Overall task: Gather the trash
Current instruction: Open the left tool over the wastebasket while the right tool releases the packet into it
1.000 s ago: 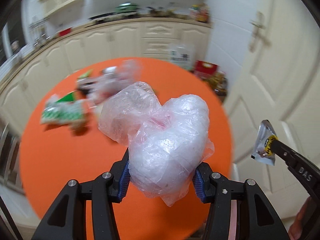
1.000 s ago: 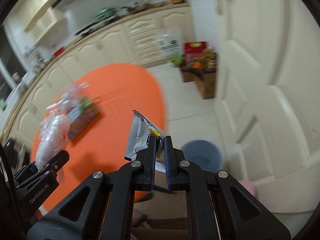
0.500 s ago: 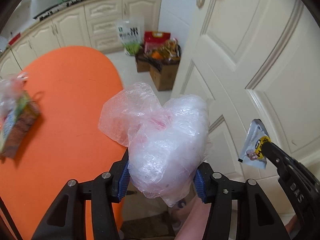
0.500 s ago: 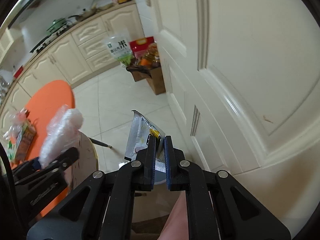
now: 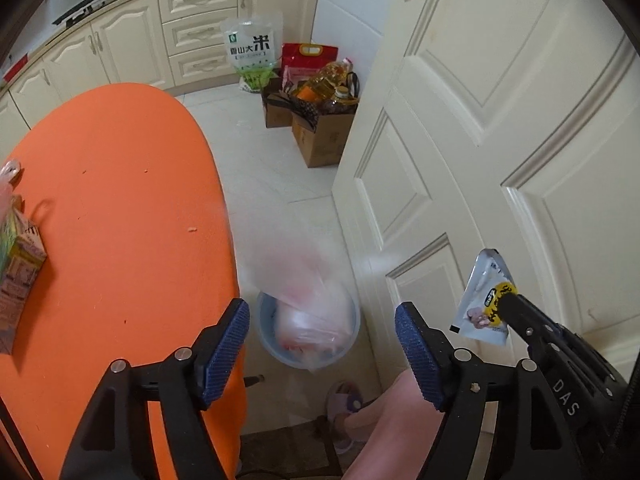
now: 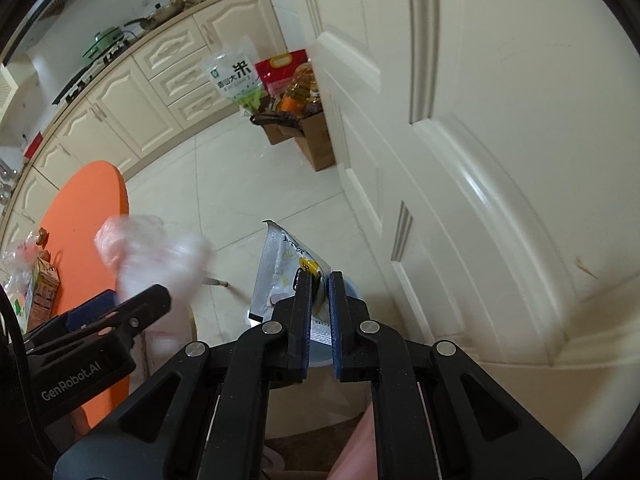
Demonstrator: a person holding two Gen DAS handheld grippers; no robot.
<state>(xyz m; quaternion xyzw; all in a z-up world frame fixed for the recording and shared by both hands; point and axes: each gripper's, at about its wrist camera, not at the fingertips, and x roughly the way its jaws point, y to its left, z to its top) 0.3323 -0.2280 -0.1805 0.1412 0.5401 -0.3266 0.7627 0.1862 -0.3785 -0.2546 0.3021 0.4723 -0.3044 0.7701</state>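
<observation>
Left gripper jaws opening, nothing between the pads | plastic bag blurred over blue bin | right gripper pinching foil wrapper

Cream cabinets, panelled door, pale tiled floor.

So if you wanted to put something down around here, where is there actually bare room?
Most of the round orange table is bare, from its floor-side edge to the printed cartons at its left edge. The pale tiled floor is open between table and cream panelled door. It is crowded by the brown cardboard boxes and around the blue bin.
</observation>
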